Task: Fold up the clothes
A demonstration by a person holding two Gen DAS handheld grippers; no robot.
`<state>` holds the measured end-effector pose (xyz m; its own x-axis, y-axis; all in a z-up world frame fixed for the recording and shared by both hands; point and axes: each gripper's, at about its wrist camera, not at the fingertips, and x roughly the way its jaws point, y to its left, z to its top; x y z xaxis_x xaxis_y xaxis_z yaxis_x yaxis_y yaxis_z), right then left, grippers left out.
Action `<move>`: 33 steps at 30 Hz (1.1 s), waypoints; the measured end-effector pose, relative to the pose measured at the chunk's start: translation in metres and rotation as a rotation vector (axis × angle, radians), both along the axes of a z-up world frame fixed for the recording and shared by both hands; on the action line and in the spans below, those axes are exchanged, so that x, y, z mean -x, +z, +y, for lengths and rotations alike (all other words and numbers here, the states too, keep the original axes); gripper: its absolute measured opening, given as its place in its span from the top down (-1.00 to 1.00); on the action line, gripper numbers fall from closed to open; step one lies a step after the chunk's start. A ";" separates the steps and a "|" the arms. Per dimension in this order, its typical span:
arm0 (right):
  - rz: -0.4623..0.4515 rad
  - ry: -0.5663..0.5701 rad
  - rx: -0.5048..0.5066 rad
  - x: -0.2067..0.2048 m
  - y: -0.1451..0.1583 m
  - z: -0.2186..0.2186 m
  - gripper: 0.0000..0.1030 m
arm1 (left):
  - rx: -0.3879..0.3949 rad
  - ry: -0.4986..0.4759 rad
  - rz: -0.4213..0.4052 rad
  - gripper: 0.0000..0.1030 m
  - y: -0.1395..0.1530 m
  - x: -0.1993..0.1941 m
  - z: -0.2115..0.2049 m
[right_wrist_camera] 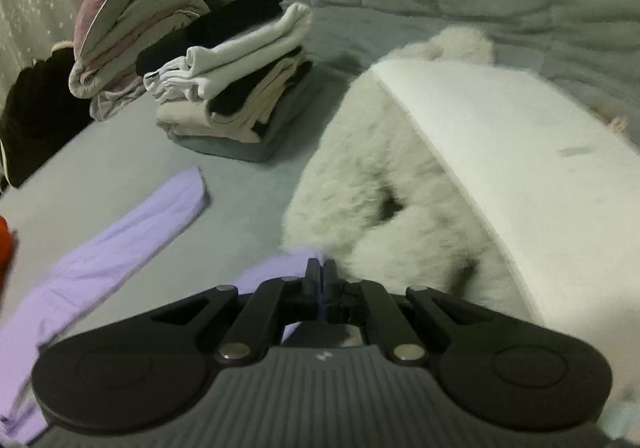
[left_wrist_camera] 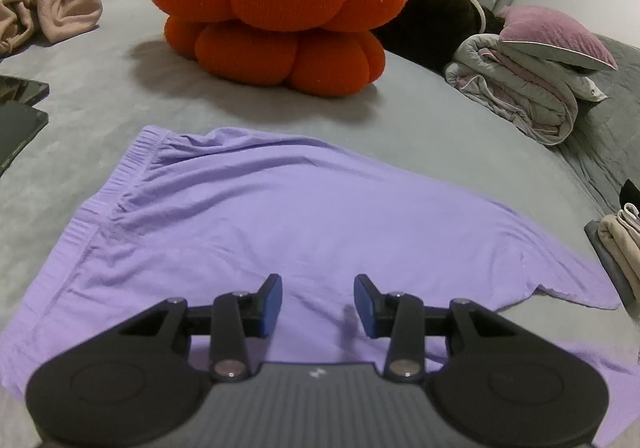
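A pair of light purple shorts (left_wrist_camera: pixel 280 208) with an elastic waistband on the left lies spread flat on the grey bed sheet (left_wrist_camera: pixel 100 96). Just above its near part my left gripper (left_wrist_camera: pixel 318 284) hovers open, with nothing between the blue pads. In the right wrist view the same purple shorts (right_wrist_camera: pixel 120 248) run off to the left as a long strip. There my right gripper (right_wrist_camera: pixel 322 268) is shut, and a corner of the purple cloth sits pinched at its tips.
An orange pumpkin cushion (left_wrist_camera: pixel 276 4) sits beyond the shorts. A stack of folded clothes (right_wrist_camera: pixel 240 88) and a folded quilt (right_wrist_camera: pixel 132 8) stand at the back. A white fluffy item (right_wrist_camera: pixel 380 188) under a white panel (right_wrist_camera: pixel 500 152) is close on the right. Dark tablets (left_wrist_camera: pixel 16 120) lie at left.
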<state>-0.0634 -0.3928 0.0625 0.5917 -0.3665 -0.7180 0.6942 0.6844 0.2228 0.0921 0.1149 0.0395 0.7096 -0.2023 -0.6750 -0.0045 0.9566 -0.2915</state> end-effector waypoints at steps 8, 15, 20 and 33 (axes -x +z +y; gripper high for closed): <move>0.101 0.110 0.036 -0.007 -0.013 0.005 0.78 | 0.002 -0.003 0.003 0.21 -0.001 -0.002 -0.001; 0.056 0.274 0.190 -0.035 0.006 0.025 0.73 | 0.011 -0.027 0.002 0.22 0.000 -0.001 -0.002; 0.167 0.367 0.152 -0.071 -0.023 0.024 0.73 | -0.010 -0.149 -0.042 0.22 0.012 0.014 -0.013; 0.117 0.233 0.065 -0.075 -0.027 0.008 1.00 | -0.038 -0.183 -0.047 0.66 -0.002 0.000 -0.045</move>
